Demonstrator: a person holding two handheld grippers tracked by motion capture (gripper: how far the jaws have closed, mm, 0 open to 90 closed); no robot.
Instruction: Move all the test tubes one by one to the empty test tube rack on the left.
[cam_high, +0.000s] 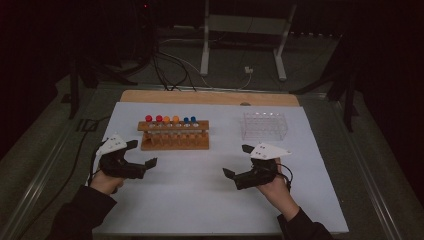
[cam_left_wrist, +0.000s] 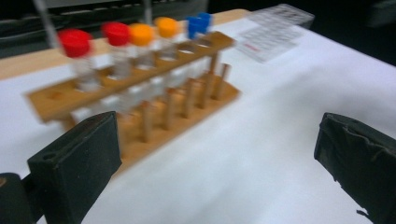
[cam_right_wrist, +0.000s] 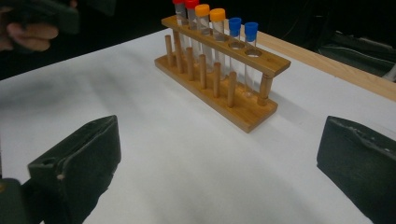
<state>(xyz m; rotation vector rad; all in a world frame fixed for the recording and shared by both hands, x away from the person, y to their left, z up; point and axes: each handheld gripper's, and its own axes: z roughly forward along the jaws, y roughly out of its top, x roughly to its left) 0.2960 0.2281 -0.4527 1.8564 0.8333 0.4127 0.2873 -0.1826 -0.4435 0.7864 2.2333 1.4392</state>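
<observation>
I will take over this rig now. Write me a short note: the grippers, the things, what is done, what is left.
Left gripper: open, empty, near the left end of the wooden rack.
Right gripper: open, empty, on the white mat in front of the clear rack.
Things: six capped tubes (two red, two orange, two blue) stand in the wooden rack.
Done: no tube moved.
Left: probably moving tubes to the clear rack.
</observation>
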